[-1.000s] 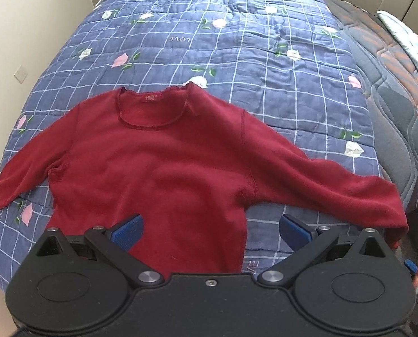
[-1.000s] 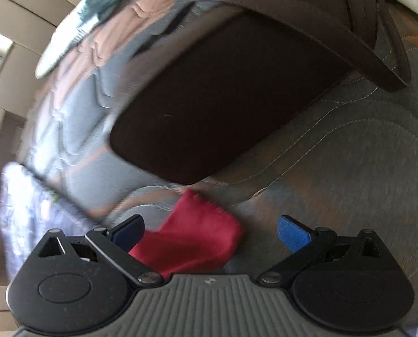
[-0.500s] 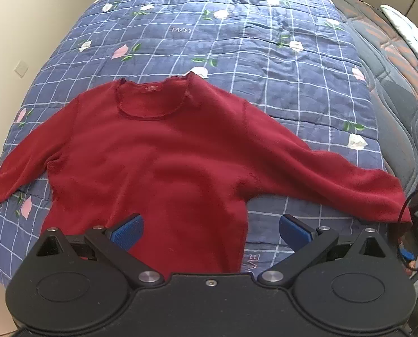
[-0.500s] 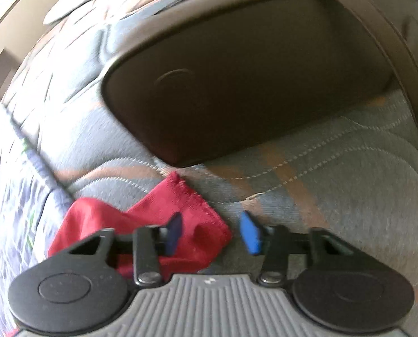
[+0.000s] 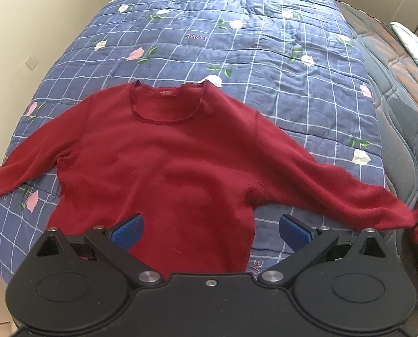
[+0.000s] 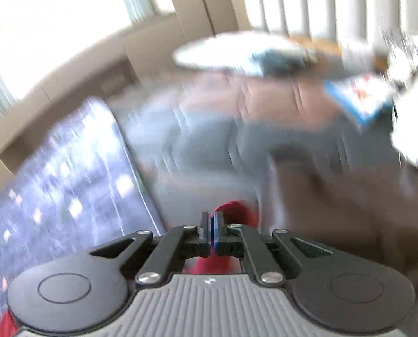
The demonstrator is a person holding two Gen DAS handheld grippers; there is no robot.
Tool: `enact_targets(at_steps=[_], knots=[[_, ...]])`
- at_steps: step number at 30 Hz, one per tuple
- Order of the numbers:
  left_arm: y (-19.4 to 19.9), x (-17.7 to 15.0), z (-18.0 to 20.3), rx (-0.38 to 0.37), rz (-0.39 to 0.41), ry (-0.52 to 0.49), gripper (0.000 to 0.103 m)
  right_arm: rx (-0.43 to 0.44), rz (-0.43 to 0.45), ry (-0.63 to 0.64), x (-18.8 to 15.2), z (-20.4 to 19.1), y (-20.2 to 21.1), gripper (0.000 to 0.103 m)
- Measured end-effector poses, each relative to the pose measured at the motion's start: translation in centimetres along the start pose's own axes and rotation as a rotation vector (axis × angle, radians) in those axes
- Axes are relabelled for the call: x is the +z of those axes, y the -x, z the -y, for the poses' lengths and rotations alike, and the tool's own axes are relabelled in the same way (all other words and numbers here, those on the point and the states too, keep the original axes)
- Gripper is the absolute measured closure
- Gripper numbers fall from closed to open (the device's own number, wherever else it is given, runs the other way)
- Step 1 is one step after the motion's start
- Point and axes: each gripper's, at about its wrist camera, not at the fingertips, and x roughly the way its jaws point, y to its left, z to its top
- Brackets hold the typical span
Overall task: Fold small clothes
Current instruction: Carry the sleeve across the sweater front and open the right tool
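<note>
A dark red long-sleeved sweater lies flat on the blue checked quilt, neckline away from me. My left gripper hangs open above its lower hem, blue pads apart, nothing between them. The sweater's right sleeve stretches to the bed's right edge, its cuff lifted off the quilt. In the blurred right wrist view, my right gripper is shut on that red cuff, which pokes out past the pressed-together pads.
A grey and orange quilted mattress runs along the quilt's right side. A dark brown bag lies on it near the right gripper. A cream wall borders the bed on the left. Light-coloured items sit farther back.
The right gripper closed on the sleeve cuff, then rose and rolled, lifting the cuff off the mattress. The left gripper stayed over the hem, still open.
</note>
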Motion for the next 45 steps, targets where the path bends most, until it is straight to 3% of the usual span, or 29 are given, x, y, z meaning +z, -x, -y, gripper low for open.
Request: enact_targets(at_steps=[3,7,12,14,16,21,26,30,35,40,45], knots=[[0.1,-0.1,-0.2,-0.003,0.005,0.012,0.001,0.060,0.062,0.045,3.1,-0.9,0.9,0.101],[0.1,-0.2,-0.3,-0.017,0.007,0.025,0.001,0.087,0.064,0.097,4.9,-1.4,2.0,0.101],[0.9,-0.2,-0.7,-0.036,0.029,0.023,0.001,0.126,0.120,-0.002,6.7,-1.1,4.5,0.101],[1.5,0.0,-1.3,-0.038,0.046,0.029,0.001,0.137,0.165,0.041,7.2,-1.4,6.2,0.101],[2.0,0.2,-2.2,-0.043,0.061,0.045,0.001,0.135,0.180,0.097,7.5,-2.5,7.0,0.101],[2.4,0.6,-4.3,-0.067,0.074,0.068,0.001,0.123,0.123,0.129,6.6,-4.6,6.7,0.101],[2.4,1.1,-6.9,-0.104,0.093,0.056,0.001,0.157,0.143,0.187,5.2,-9.8,9.2,0.101],[1.9,1.9,-10.1,-0.134,0.090,0.056,0.001,0.230,0.159,0.246,3.6,-16.1,11.3,0.101],[1.6,3.0,-15.1,-0.145,0.102,0.068,0.001,0.383,0.121,0.325,-0.5,-25.4,13.4,0.101],[0.6,4.1,-20.7,-0.127,0.099,0.097,0.001,0.532,0.025,0.411,-7.3,-34.8,14.6,0.100],[-0.4,5.1,-26.1,-0.095,0.105,0.132,0.001,0.591,-0.097,0.442,-14.2,-40.5,13.1,0.101]])
